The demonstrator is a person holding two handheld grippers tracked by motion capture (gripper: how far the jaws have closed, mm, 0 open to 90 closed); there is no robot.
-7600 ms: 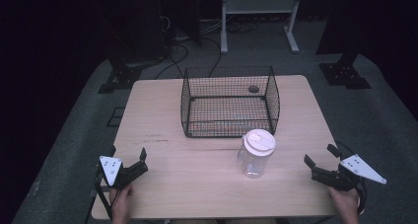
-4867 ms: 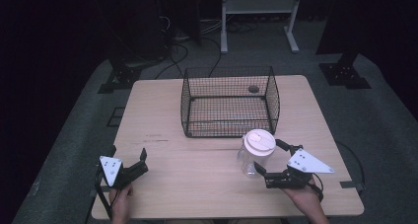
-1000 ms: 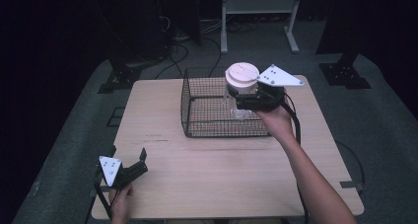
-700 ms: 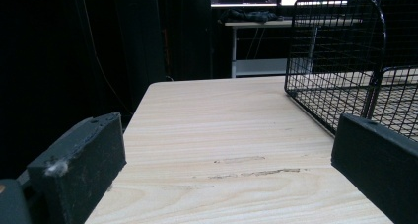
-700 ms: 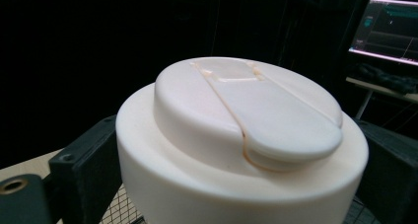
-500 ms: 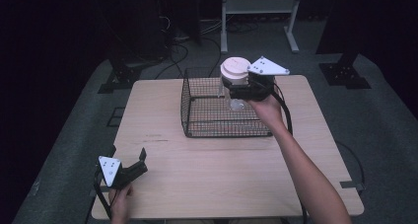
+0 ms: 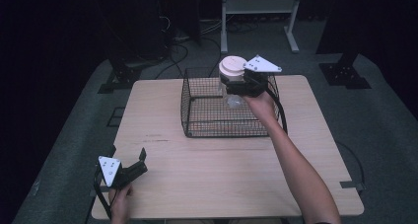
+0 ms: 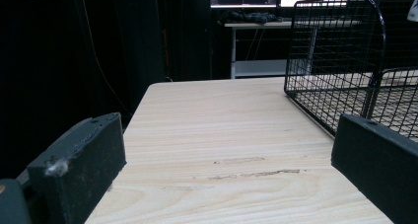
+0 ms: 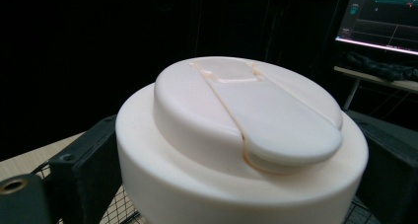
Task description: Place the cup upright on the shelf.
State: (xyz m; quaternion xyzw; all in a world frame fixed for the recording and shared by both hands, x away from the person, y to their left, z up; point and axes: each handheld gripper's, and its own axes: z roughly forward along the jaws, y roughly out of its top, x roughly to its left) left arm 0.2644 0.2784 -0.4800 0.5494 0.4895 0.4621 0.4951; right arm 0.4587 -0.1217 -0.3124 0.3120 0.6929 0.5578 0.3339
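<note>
While I watch from the high view, my left gripper (image 7: 129, 170) rests at about seven o'clock on the pale wooden surface (image 7: 222, 169), close to the near edge, with a hand (image 7: 120, 207) behind it. Its jaws stand wide apart with nothing between them; in the left gripper view I see bare wood grain running between the two black jaws, and the corner of the basket at about two o'clock of that view.

Farther out, my right forearm (image 7: 296, 169) stretches from five o'clock across the surface toward twelve. At its end my right gripper (image 7: 236, 86) hangs above the far part of the black wire basket (image 7: 190, 120), which sits on the surface at about twelve o'clock, toward the far edge. The gripper's jaws are closed on the clear plastic jar with a cream-white screw lid (image 7: 232, 73), gripping it at the sides just below the lid. The jar is upright and raised, its lid above the basket's rim, its clear body partly down among the wires; I cannot tell whether its base touches the basket floor.

In the right gripper view the cream lid (image 9: 246, 135) sits squarely between the two black jaws, with wire mesh visible beneath.
</note>
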